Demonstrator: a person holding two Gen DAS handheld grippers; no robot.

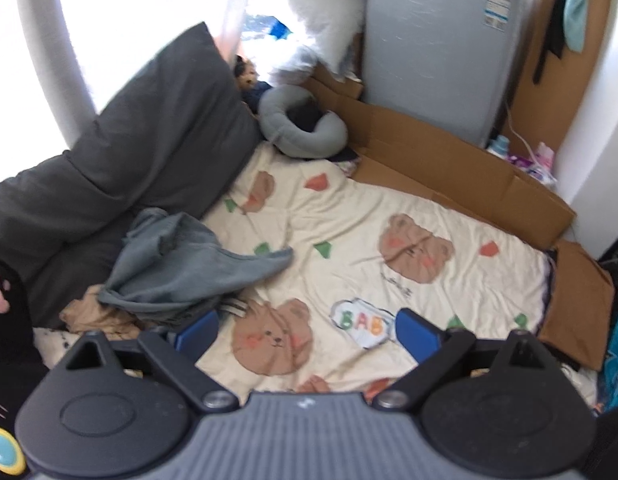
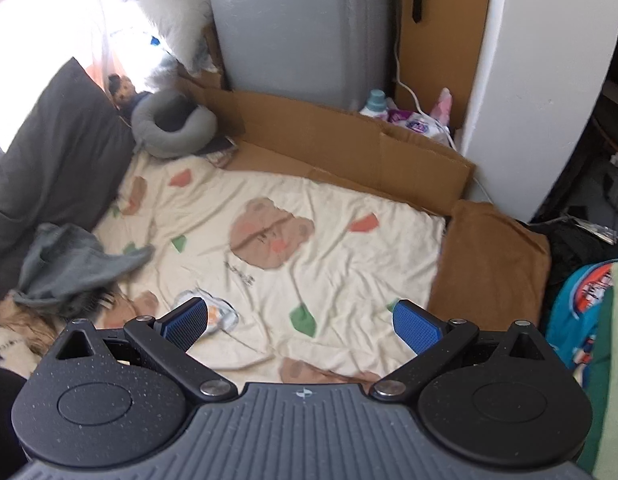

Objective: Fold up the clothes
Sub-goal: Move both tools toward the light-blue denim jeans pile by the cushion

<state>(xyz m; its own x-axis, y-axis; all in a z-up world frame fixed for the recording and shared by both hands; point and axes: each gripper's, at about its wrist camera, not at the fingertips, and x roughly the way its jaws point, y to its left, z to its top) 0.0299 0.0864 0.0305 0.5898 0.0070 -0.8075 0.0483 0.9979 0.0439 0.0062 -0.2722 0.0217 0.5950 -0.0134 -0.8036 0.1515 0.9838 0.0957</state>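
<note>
Both grippers hang above the bed, and both are empty. The left gripper has its blue pads spread wide with only the bear-print blanket between them. The right gripper is splayed just as wide, nothing in its grasp either.

The clothes sit at the left edge of the blanket, against the dark grey pillows. On top is a grey-blue garment, crumpled in a loose heap, with one flap or sleeve trailing out flat to the right across the blanket. Beneath it peeks a tan garment, also bunched, and something striped shows at the heap's near edge, too blurred to name. From the right wrist view the same grey-blue heap lies well off to the left of that gripper.

Off on the far right, a brown piece lies flat at the blanket's edge; whether that is a folded garment or just a cloth, I cannot tell.

The grey-blue piece looks soft, light and limp, a knit that will drape and sag rather than hold shape. Pinching mid-heap would drag up several layers at once. The better grip, by my judgement, is that trailing flap, or a hem or shoulder seam where the fabric runs single and doubled stitching gives the pads bite.
</note>
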